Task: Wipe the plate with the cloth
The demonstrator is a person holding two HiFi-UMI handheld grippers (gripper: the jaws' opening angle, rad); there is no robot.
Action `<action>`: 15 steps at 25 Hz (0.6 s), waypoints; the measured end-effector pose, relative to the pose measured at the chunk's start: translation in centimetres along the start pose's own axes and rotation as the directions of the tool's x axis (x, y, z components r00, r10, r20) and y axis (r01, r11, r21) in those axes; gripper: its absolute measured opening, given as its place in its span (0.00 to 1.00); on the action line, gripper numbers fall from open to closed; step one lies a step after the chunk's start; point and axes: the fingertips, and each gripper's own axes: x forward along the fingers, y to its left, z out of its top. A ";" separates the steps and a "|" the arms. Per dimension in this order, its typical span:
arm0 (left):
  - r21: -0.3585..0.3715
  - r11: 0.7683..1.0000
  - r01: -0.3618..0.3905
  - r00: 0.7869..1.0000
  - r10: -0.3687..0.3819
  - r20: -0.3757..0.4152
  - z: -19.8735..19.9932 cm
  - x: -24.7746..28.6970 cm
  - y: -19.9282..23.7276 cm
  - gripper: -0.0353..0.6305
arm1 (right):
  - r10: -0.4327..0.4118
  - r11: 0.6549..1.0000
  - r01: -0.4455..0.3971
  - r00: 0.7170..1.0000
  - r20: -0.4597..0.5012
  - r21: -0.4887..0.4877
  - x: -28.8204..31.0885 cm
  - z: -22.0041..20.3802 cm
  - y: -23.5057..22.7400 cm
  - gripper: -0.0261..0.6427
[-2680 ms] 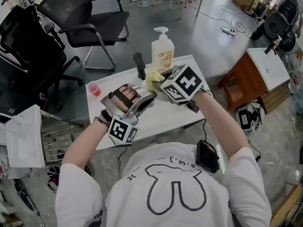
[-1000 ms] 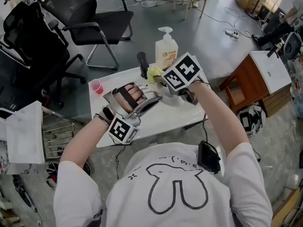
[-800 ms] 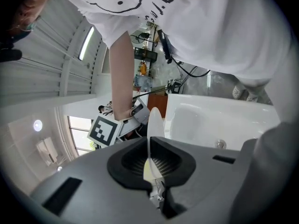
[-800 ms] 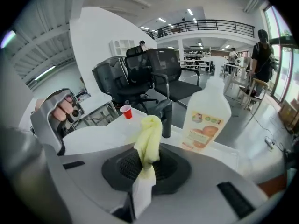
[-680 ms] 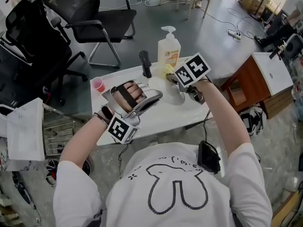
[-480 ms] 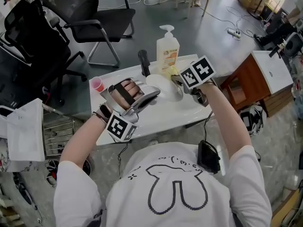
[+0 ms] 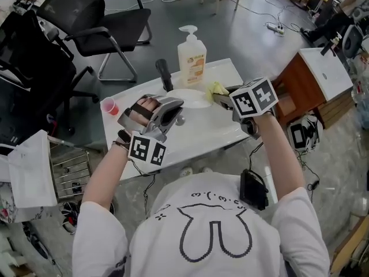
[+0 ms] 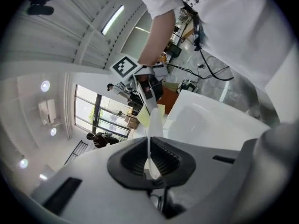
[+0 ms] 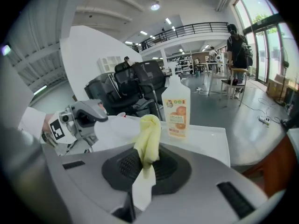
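Note:
A white plate (image 7: 190, 97) is held by its rim in my left gripper (image 7: 174, 107), which is shut on it just above the white table (image 7: 196, 137). In the left gripper view the plate (image 8: 153, 125) runs edge-on out of the shut jaws. My right gripper (image 7: 222, 99) is shut on a yellow cloth (image 7: 217, 89), a short way to the right of the plate and apart from it. In the right gripper view the cloth (image 9: 148, 136) bunches up out of the jaws, with the plate (image 9: 117, 127) and the left gripper (image 9: 80, 119) beyond at the left.
A soap pump bottle (image 7: 191, 55) stands at the table's far edge, with a black upright handle (image 7: 164, 75) to its left. A small pink cup (image 7: 108, 105) sits near the left end. Office chairs (image 7: 86, 22) stand beyond; a brown cabinet (image 7: 314, 79) is at the right.
My right gripper has drawn the cloth off the plate and away to the right. The left gripper has rolled, so the plate lies flatter over the table.

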 end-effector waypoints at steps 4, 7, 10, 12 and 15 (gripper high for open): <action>-0.197 0.980 -0.016 0.999 0.010 -0.032 -0.9 0.4 0.2 0.09 | -0.018 0.992 -0.006 0.984 0.179 0.129 -2.6 0.9 -0.4 0.11; -0.343 0.939 -0.037 0.998 0.020 -0.054 -1.7 0.3 0.3 0.09 | -0.057 0.982 0.008 0.964 0.259 0.189 -3.4 1.3 -0.9 0.11; -0.505 0.861 -0.064 0.997 0.035 -0.066 -2.6 0.0 0.4 0.09 | -0.081 0.979 0.021 0.952 0.294 0.200 -3.6 1.3 -1.0 0.11; -0.633 0.769 -0.087 0.996 0.057 -0.069 -3.4 -0.2 0.9 0.08 | -0.101 0.979 0.040 0.946 0.307 0.199 -3.7 1.3 -1.2 0.11; -0.783 0.615 -0.089 0.995 0.098 -0.035 -3.9 -0.5 1.9 0.08 | -0.144 0.978 0.084 0.936 0.321 0.191 -3.9 1.7 -1.6 0.11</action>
